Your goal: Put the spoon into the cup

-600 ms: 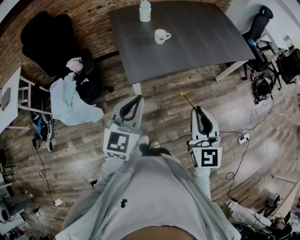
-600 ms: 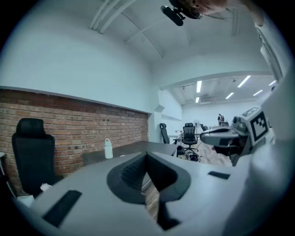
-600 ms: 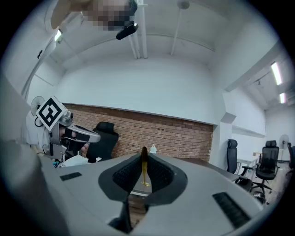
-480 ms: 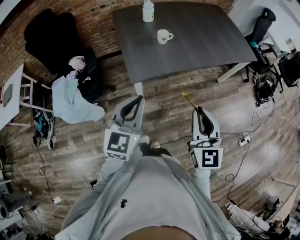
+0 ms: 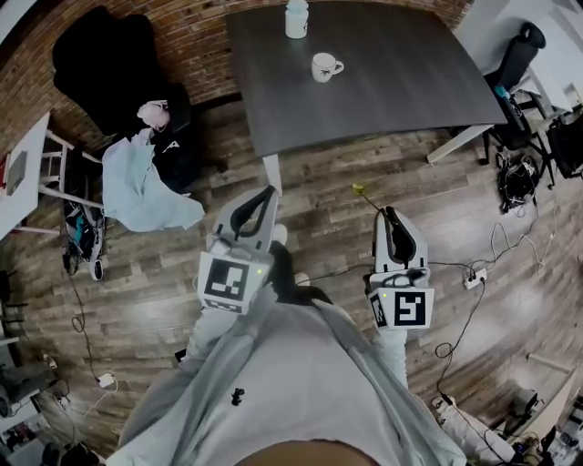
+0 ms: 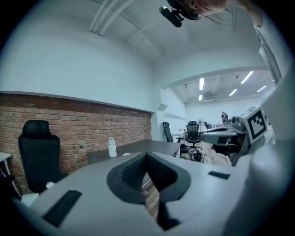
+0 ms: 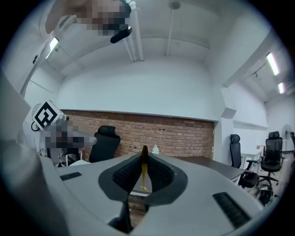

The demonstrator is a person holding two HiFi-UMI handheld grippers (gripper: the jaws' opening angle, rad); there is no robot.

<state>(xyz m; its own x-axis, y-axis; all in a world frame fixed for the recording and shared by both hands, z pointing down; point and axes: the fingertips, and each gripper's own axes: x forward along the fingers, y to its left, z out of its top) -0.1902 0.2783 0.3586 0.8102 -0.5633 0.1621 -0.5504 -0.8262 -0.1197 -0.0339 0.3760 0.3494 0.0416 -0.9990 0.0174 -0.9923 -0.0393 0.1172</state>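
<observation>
Right gripper pinches the spoon; left gripper is pressed together. The head view, unlike the right gripper view, shows the cup at upper centre, now slightly farther right.

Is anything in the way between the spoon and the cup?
Nothing visible. The right gripper holds the spoon over the floor, and the cup stands on the table ahead, with open tabletop before it. The bottle stands behind the cup.

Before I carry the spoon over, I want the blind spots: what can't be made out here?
Head view, inside of the cup: too small to tell if empty.
Head view, top of the bottle: cut off by the upper edge.
Right gripper view, shape of the spoon: seen edge-on, clamped in the right gripper.
</observation>
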